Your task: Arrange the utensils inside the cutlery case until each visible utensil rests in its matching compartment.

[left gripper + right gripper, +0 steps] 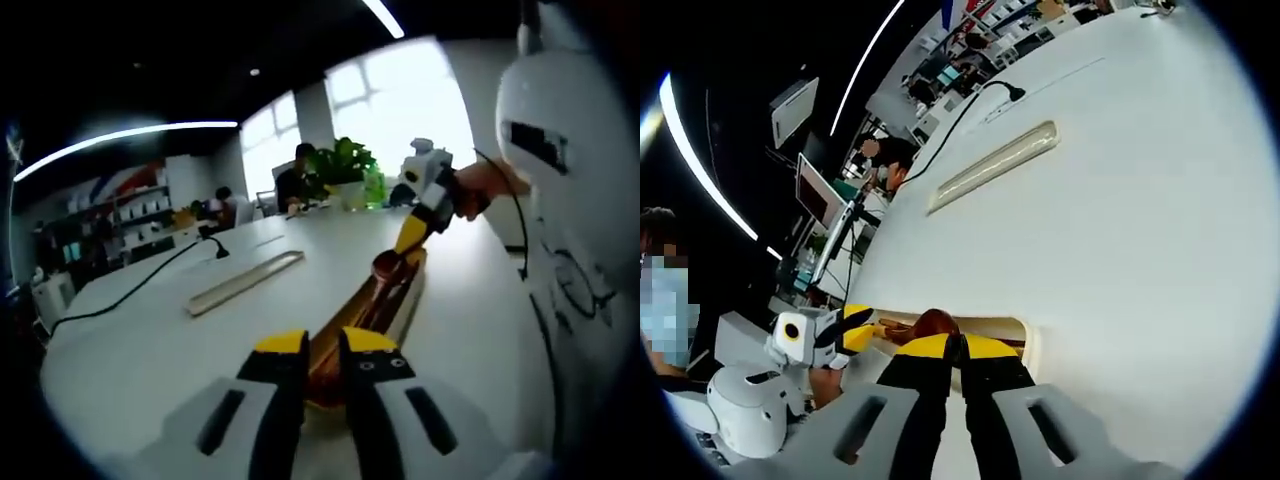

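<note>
Left gripper [325,365]: jaws narrow, gap small; whether they pinch a utensil handle, cannot tell. Just beyond them one long cutlery case [385,300], wooden, holding dark brown utensils, count unclear. One spoon [387,264] bowl at the far end, right gripper [412,235] above it.

Right gripper [957,350]: jaws together on the spoon [936,323]. Case [1025,340] partly hidden. White surface [1120,230]; one pale strip [992,165], one black cable [950,130] beyond.

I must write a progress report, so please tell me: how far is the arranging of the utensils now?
Done: some brown utensils already lie lengthwise in the cutlery case on the white table.
In hand: the right gripper holds a brown spoon at the case's far end; the left gripper is at the near end, its grip unclear.
Left: whether each utensil is in its matching compartment is not visible.
</note>
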{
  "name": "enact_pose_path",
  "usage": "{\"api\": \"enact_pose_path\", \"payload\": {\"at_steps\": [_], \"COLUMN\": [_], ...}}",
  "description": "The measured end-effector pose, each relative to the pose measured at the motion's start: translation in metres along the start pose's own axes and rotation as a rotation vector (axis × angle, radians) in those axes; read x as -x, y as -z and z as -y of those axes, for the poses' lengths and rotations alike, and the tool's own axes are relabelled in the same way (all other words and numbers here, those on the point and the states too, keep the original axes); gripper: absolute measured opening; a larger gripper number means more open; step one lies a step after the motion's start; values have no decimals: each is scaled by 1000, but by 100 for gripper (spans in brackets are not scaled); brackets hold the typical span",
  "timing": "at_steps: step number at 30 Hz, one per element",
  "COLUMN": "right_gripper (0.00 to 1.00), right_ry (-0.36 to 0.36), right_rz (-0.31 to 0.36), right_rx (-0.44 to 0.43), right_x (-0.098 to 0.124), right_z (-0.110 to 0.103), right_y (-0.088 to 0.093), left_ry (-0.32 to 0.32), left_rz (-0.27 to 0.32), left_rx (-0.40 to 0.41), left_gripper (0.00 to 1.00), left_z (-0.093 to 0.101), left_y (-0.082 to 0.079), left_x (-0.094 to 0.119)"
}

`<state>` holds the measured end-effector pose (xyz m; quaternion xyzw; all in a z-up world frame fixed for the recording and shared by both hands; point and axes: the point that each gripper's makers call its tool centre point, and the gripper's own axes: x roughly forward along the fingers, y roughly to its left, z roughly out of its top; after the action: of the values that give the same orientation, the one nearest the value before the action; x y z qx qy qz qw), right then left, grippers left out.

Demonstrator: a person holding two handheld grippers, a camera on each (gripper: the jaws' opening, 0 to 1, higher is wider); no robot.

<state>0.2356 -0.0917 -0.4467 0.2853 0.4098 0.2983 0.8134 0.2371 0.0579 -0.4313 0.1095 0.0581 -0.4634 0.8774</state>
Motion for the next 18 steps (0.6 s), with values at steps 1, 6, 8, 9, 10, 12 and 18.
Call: {"api": "enact_pose_path", "payload": {"at_steps": [1, 6, 8, 9, 10, 12, 18], "right_gripper": [2, 4, 5, 6, 7, 7, 7], "right_ry": [12, 83, 92, 95, 98, 97, 79], "right_rz": [-3, -38, -55, -52, -54, -50, -25], "right_rx": [19, 215, 259, 267, 276, 298, 352], "right_x": [1, 2, 2, 2, 2, 3, 6], "right_z": [1, 2, -1, -3, -3, -4, -10], "right_y": [0, 3, 5, 5, 5, 3, -7], "left_ry": [0, 4, 6, 5, 3, 4, 14], "left_rz": [1, -10, -20, -23, -28, -37, -49], "left_rx": [1, -12, -21, -25, -28, -36, -42], "left_gripper": [12, 12, 12, 12, 12, 12, 13], "left_z": [0, -2, -2, -2, -3, -3, 0], "left_y": [0, -2, -2, -2, -2, -2, -2], "left_x": [-1, -7, -9, -9, -10, -11, -13]}}
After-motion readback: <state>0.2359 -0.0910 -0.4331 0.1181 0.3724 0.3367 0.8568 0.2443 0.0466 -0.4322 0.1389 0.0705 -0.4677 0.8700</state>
